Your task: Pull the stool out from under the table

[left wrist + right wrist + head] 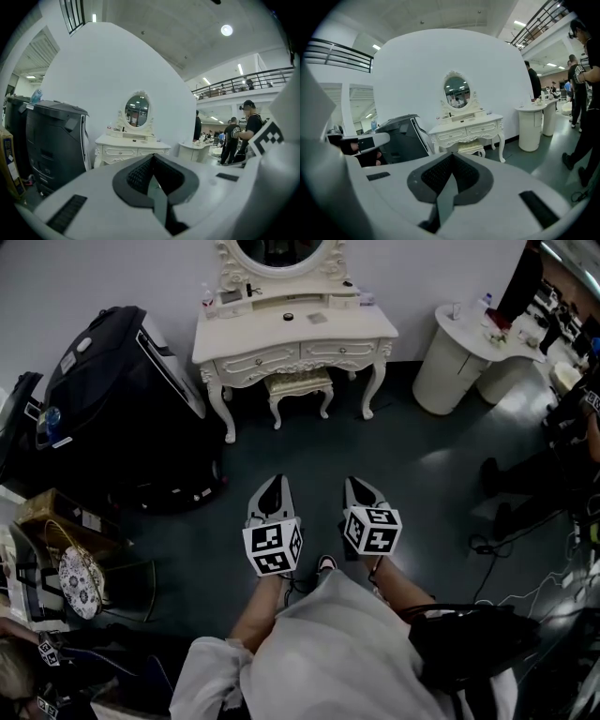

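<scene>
Closest to us, at 6 o'clock in the head view, hangs our pale garment (328,652), and just above it we hold the two tongs side by side, both pointing towards 12 o'clock. Our left gripper (274,482) has its jaws pressed together with nothing between them, and the right gripper (357,483) is closed and empty in the same way; each gripper view shows its ribbed dark pads meeting in a single seam. Print we can actually make out amounts to the black-and-white square markers on the cubes (patterns, not words). Small bottles and boxes on the dressing table (361,329) carry labels too small for us to read.

At 12 o'clock, well apart from both tongs, the stool (298,388) stands tucked under the middle of that table, between its front legs, with its front edge showing below the drawers. It is cream like the table, low, with a padded, patterned seat, a carved frame and short curved legs on the dark floor. An oval mirror (281,254) rises behind the table top. A big black case (122,381) stands at 10 o'clock, and a round white counter (450,357) at 2 o'clock.
</scene>
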`<state>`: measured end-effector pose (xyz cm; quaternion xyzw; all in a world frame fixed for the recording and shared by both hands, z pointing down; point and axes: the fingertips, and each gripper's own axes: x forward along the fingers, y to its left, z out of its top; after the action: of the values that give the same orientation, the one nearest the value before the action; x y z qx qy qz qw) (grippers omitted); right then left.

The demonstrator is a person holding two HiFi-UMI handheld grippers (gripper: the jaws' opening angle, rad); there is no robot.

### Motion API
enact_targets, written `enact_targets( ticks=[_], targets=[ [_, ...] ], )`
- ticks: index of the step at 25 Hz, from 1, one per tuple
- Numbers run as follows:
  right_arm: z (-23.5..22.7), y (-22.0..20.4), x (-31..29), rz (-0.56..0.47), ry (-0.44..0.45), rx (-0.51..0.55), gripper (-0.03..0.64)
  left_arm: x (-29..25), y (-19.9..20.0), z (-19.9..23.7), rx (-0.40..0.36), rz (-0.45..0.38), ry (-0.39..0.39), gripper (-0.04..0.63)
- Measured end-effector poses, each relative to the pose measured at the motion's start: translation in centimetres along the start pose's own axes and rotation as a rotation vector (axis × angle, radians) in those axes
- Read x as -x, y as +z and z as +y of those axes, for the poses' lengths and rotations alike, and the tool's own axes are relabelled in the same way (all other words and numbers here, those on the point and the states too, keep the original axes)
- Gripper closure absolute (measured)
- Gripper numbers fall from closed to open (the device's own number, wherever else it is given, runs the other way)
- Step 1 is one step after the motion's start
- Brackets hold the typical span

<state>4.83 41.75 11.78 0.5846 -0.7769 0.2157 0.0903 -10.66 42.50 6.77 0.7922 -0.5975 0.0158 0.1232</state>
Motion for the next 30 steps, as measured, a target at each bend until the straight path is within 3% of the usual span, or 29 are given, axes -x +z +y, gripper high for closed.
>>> enact_targets(
  ticks=[14,21,30],
  targets=[
    [-7.8,4.4,-8.3,0.04,0.027,-0.008,0.618,-11.3,0.9,-1.4,0.002,0.028,0.041,0.588],
    [-10.2,4.6,-10.5,0.055,0.043,-0.046,0.618,-13.3,0.6,-1.6,-0.033,0.049,0.077,0.588],
    [-11.3,4.7,-14.1,0.06,0.034,-0.066,0.618,-15.4,-0.4,1.5,-0.032,0.071,0.11,0.588]
  ],
)
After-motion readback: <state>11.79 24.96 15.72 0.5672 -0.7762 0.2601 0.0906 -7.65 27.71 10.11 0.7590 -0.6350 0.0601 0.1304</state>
